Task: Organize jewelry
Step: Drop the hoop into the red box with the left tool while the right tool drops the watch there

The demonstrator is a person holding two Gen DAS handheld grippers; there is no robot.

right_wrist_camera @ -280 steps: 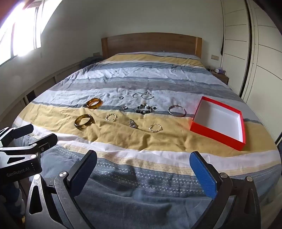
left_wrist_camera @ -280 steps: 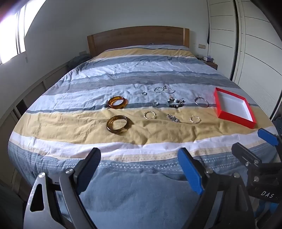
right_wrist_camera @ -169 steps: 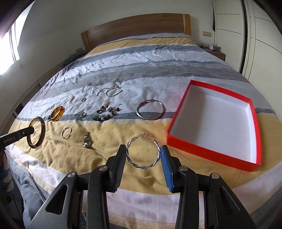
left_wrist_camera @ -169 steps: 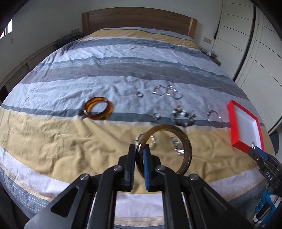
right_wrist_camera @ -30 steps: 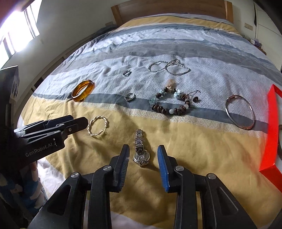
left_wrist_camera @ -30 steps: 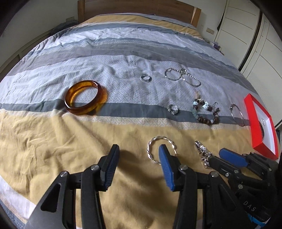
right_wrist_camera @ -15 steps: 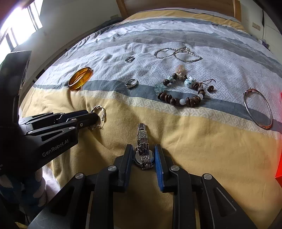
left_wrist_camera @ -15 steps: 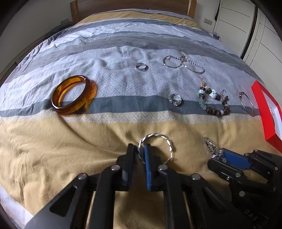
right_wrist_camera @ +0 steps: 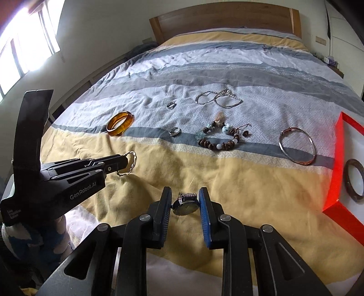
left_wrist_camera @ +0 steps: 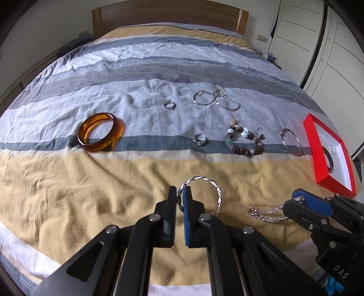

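My left gripper (left_wrist_camera: 180, 193) is shut on the rim of a twisted silver hoop (left_wrist_camera: 211, 183) and holds it above the yellow stripe of the bedspread; it also shows in the right wrist view (right_wrist_camera: 132, 159). My right gripper (right_wrist_camera: 184, 200) is shut on a silver watch (right_wrist_camera: 185, 206), lifted off the bed; its band hangs from the gripper in the left wrist view (left_wrist_camera: 266, 213). The red box (left_wrist_camera: 318, 145) with a white inside lies at the right and holds a dark bangle (right_wrist_camera: 353, 179) and a small ring (left_wrist_camera: 331, 148).
On the bed lie an amber bangle (left_wrist_camera: 101, 131), two small rings (left_wrist_camera: 169, 105) (left_wrist_camera: 200, 139), a silver chain (left_wrist_camera: 216, 100), a bead bracelet (left_wrist_camera: 246, 142) and a thin metal bangle (left_wrist_camera: 292, 142). A wooden headboard (left_wrist_camera: 166, 13) is at the far end, wardrobes at the right.
Both grippers have lifted and drawn back from the bed. The hoop and the watch, which lay on the yellow stripe a second ago, are now held off the cover.
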